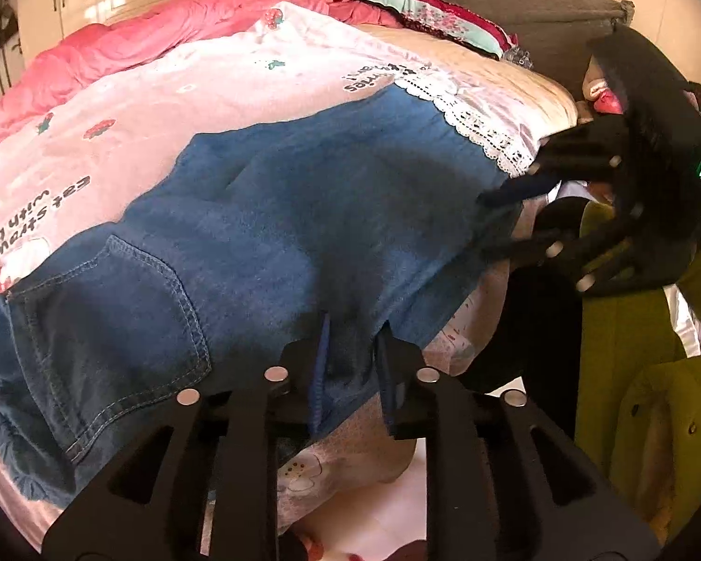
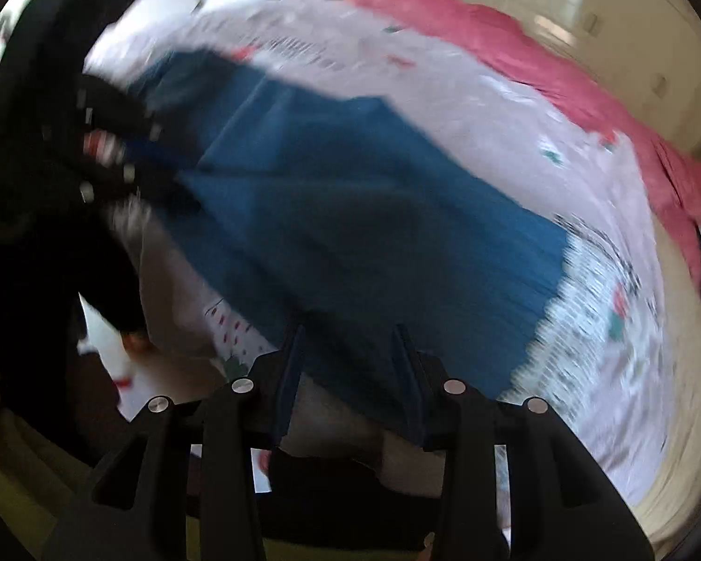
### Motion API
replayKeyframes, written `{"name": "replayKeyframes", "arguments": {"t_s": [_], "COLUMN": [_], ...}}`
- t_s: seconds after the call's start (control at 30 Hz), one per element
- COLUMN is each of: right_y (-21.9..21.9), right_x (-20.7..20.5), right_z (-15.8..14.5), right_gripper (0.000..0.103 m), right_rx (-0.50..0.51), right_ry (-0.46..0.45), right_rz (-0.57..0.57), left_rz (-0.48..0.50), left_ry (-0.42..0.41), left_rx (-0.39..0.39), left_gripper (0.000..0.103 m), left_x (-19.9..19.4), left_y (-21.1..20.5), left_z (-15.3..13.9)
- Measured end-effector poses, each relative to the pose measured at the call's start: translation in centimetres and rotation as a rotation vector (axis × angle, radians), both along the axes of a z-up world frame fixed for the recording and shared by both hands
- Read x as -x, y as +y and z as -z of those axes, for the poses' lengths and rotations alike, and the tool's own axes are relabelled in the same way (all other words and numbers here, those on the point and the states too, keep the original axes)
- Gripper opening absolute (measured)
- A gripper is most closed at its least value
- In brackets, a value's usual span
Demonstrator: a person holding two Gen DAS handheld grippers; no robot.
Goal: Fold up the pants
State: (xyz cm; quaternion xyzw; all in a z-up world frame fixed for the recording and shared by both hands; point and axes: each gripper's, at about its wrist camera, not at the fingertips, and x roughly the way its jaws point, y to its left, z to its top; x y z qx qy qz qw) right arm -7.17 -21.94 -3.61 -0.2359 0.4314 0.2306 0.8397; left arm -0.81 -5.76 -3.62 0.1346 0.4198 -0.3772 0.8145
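The blue denim pants (image 1: 266, 233) lie flat on the pale pink strawberry-print quilt (image 1: 163, 93) that covers the bed, along its near edge. Their long axis runs along that edge: in the left wrist view the stitched back pocket (image 1: 117, 318) and waist sit at the lower left, and the legs stretch away to the upper right, ending by the quilt's white lace trim (image 1: 481, 135).

The left claw (image 1: 350, 355) has its fingers a little apart, with the pants' near edge between them; whether the pads press the cloth I cannot tell. The right claw (image 1: 504, 219) meets the leg end from the right, fingers apart around the hem.

Only the left view shows the pocket. The right wrist view is blurred; there the right claw (image 2: 350, 350) stands apart over the pants (image 2: 350, 215), and the left claw (image 2: 173, 187) shows dark at their far end. A crumpled pink blanket (image 1: 140, 32) lies beyond the quilt.
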Motion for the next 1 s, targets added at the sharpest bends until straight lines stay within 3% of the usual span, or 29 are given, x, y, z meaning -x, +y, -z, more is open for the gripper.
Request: {"name": "replayKeyframes", "arguments": {"t_s": [0.03,0.07,0.13,0.27,0.47,0.57,0.6,0.67,0.7,0.77,0.8,0.93,1.0], "right_y": [0.4,0.6,0.5,-1.2,-1.9,-2.8,-3.2,-4.3,-4.9,-5.7,-6.0,-6.0,-5.5], "right_x": [-0.4,-0.8,-1.5,-1.2,-1.6,-0.9,-0.7,-0.5,-0.6,-1.3,-1.8,-4.6,-5.8], "right_z": [0.6,1.1,1.7,0.8,2.8,2.0,1.4,-0.2,-1.2,-2.2,-2.3,-2.1,-1.7], "right_gripper": [0.016,0.005,0.0,0.0,0.002,0.015,0.025,0.031,0.034,0.035,0.035,0.044,0.044], "right_rx": [0.022,0.046,0.046,-0.025,-0.037,-0.112,-0.14,-0.228,-0.278,-0.335,-0.346,-0.355,-0.363], "right_ry": [0.007,0.018,0.053,0.097,0.2,0.223,0.217,0.188,0.165,0.138,0.128,0.101,0.089], "right_rz": [-0.008,-0.012,-0.004,-0.008,0.016,0.039,0.043,0.053,0.064,0.09,0.115,0.213,0.234], "left_rz": [-0.001,0.001,0.009,0.02,0.026,-0.012,-0.029,-0.072,-0.109,-0.2,-0.292,-0.6,-0.682], "left_ry": [0.0,0.003,0.016,0.062,0.093,0.099,0.092,0.072,0.057,0.013,-0.026,-0.078,-0.063], "left_rx": [-0.002,-0.001,0.006,0.017,-0.042,0.0,0.01,0.036,0.056,0.07,0.071,0.079,0.039], "left_gripper": [0.012,0.012,0.012,0.012,0.012,0.025,0.033,0.034,0.034,0.047,0.064,0.071,0.074], "left_x": [0.0,0.0,0.0,-0.2,0.0,0.0,0.0,0.2,0.2,-0.1,-0.4,-1.9,-2.6], "left_y": [0.0,0.0,0.2,0.9,0.8,2.3,2.9,4.5,5.7,7.8,9.4,15.3,16.7], "left_z": [0.0,0.1,0.0,0.1,1.5,0.6,0.1,-0.9,-1.7,-3.0,-3.8,-5.1,-4.6]}}
